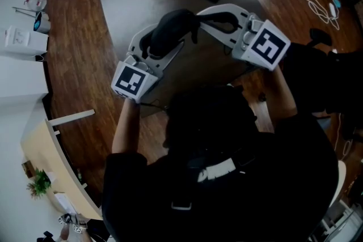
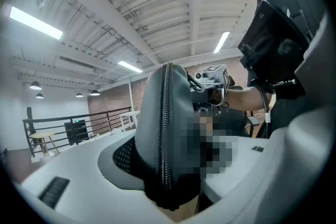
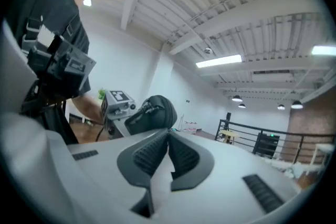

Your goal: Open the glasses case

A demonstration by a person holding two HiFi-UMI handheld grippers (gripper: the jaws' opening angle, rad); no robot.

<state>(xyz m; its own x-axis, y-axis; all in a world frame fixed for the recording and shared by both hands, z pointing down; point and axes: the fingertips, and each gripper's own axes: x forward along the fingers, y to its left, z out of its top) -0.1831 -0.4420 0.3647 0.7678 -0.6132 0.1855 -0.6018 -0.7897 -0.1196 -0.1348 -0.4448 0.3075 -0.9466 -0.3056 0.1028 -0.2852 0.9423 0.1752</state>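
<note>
Left gripper view shows the left gripper (image 2: 181,168) clamped around the zipped glasses case (image 2: 170,113), held in mid-air, so the right gripper (image 3: 169,138), jaws pressed together at its end, should draw the zip (image 2: 166,128) steadily along.

left gripper (image 1: 154,49): white moulded shell, marker cube (image 1: 135,80) with black-and-white squares | right gripper (image 3: 168,136): same white shell and cube, dark grey ribbed pads (image 3: 149,152) | person: black short-sleeved top (image 1: 122,170), white patch at chest
</note>
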